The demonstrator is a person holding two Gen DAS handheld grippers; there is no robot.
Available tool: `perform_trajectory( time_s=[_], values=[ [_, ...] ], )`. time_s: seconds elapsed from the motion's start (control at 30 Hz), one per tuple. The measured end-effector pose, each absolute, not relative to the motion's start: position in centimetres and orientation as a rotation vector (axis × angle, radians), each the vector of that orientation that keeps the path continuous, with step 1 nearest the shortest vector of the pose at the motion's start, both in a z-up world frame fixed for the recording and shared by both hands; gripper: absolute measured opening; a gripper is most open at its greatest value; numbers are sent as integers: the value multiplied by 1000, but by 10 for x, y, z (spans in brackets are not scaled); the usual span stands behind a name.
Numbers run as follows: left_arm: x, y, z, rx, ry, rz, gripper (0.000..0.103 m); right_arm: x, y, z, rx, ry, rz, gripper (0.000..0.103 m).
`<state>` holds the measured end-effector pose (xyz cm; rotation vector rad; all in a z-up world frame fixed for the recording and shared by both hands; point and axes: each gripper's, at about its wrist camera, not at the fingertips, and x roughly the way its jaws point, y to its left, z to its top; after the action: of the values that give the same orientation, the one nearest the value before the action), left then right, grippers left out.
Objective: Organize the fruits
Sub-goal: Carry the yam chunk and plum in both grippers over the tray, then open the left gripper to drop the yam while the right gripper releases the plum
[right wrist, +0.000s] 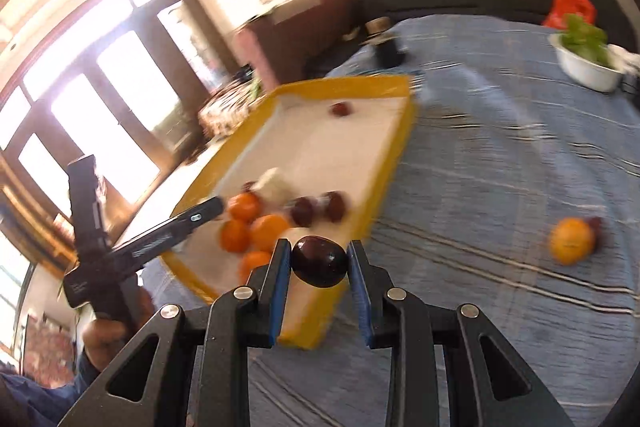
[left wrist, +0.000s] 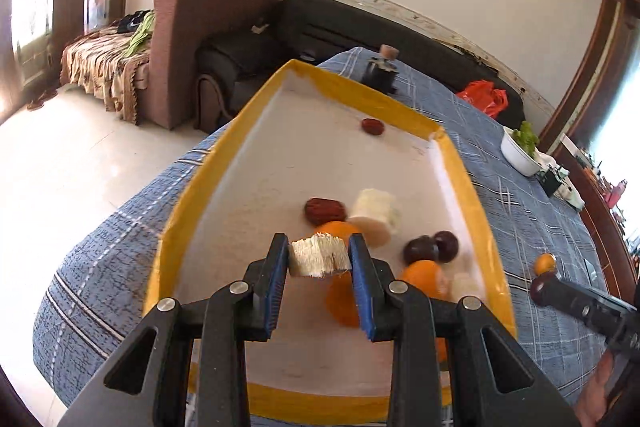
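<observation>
My left gripper (left wrist: pixel 318 247) is shut on a white fibrous fruit chunk (left wrist: pixel 318 261), held over the near part of the yellow-rimmed tray (left wrist: pixel 466 187). In the tray lie several oranges (left wrist: pixel 424 277), red dates (left wrist: pixel 325 210), dark plums (left wrist: pixel 420 249) and a bigger white chunk (left wrist: pixel 376 213). The right gripper (right wrist: pixel 319 245) is shut on a dark plum (right wrist: pixel 319 266), just above the tray's near corner (right wrist: pixel 304 337). An orange (right wrist: pixel 571 241) lies on the blue cloth to the right, a dark fruit (right wrist: pixel 596 225) behind it. The left gripper (right wrist: pixel 218 205) reaches in from the left.
A white bowl of greens (right wrist: pixel 588 67) stands at the far right of the table. A dark jar with a cork lid (left wrist: pixel 382 69) stands behind the tray. A red plastic bag (left wrist: pixel 484 97) lies on the black sofa. The table's edge (left wrist: pixel 100 227) drops off left of the tray.
</observation>
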<state>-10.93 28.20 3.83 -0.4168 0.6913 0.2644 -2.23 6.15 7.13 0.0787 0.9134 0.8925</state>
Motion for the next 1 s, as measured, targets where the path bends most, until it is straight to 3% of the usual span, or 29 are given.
perform_trajectory(
  time_s=[0.37,1.0],
  values=[
    [-96,284,38,-377,699,205,30,-53,145,53,-104,893,999,33],
    [-102,291,39,-420,676,183,30,-70,163,49,-256,743,1018,34]
  ],
)
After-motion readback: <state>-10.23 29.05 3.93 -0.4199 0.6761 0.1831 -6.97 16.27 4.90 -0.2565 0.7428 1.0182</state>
